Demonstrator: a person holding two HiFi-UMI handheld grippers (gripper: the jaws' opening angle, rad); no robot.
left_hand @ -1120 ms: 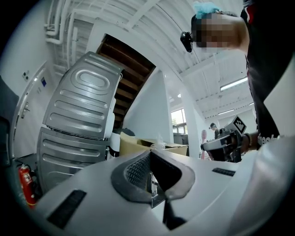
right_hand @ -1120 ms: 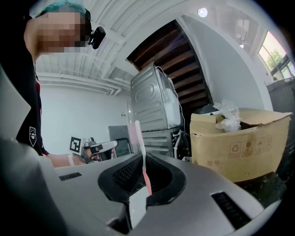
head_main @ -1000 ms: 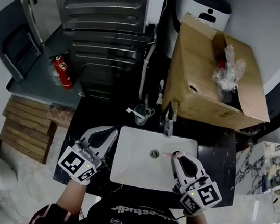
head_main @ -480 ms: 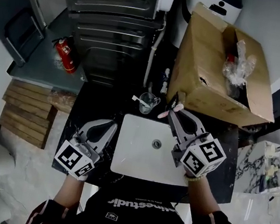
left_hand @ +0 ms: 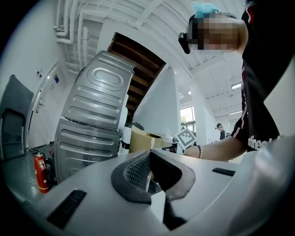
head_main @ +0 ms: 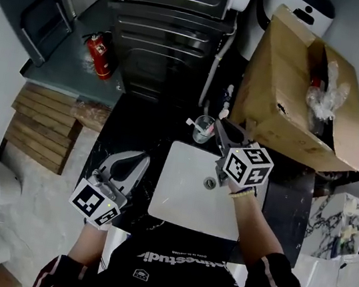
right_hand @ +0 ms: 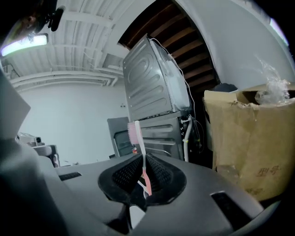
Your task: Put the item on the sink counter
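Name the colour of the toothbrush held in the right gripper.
Pink; the toothbrush shows best in the right gripper view.

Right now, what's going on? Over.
Right gripper shut on pink toothbrush. Left gripper shut, empty. Glass cup close by right gripper's tip.

Cardboard box shows printed characters low on its side, reading 型号. White lettering on the person's black shirt begins "stree", with the rest cut off.
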